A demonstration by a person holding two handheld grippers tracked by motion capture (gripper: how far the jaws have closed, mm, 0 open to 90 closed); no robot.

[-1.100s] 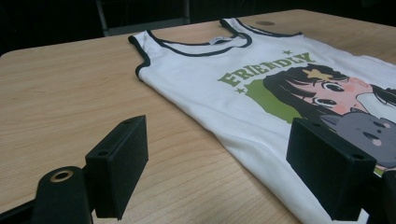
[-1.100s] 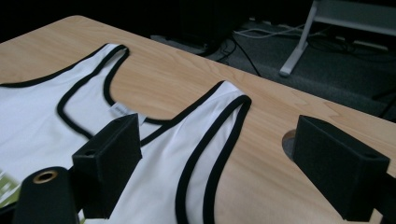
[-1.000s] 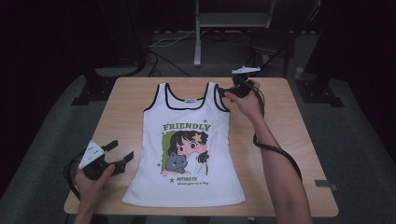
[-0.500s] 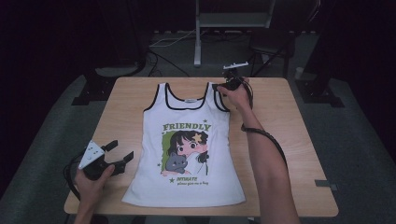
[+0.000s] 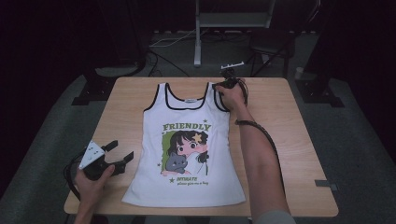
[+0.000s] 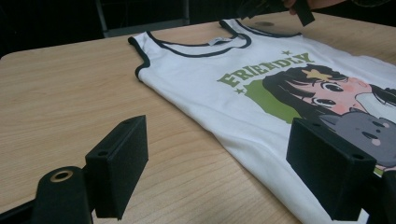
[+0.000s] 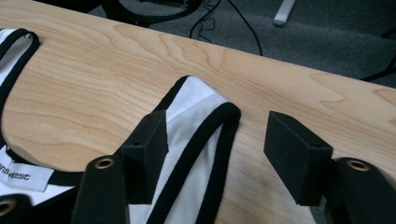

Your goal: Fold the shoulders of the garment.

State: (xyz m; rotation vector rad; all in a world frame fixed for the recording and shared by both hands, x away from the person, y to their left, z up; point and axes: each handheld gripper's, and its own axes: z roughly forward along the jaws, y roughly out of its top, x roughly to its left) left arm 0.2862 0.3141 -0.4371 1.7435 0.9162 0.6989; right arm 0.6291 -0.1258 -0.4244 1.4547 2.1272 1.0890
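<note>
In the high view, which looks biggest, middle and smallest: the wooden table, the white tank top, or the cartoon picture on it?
Largest to smallest:
1. The wooden table, which spreads well past the shirt on every side.
2. The white tank top, lying flat on it.
3. The cartoon picture, just a patch on the shirt's front.

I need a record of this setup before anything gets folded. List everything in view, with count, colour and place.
White sleeveless cotton top with black trim and a cartoon print: one, white, black and green, flat at the table's middle, straps toward the far edge.
Light wooden rectangular table: one, pale wood, centre of the high view.
Grey metal stand: one, grey, on the floor beyond the table.
Black cables: several, black, on the floor beyond the table.
Left gripper: one, black with a grey plate, near left corner, jaws open beside the hem.
Right gripper: one, black, far edge, jaws just closing around the strap, pads not yet pressing.
</note>
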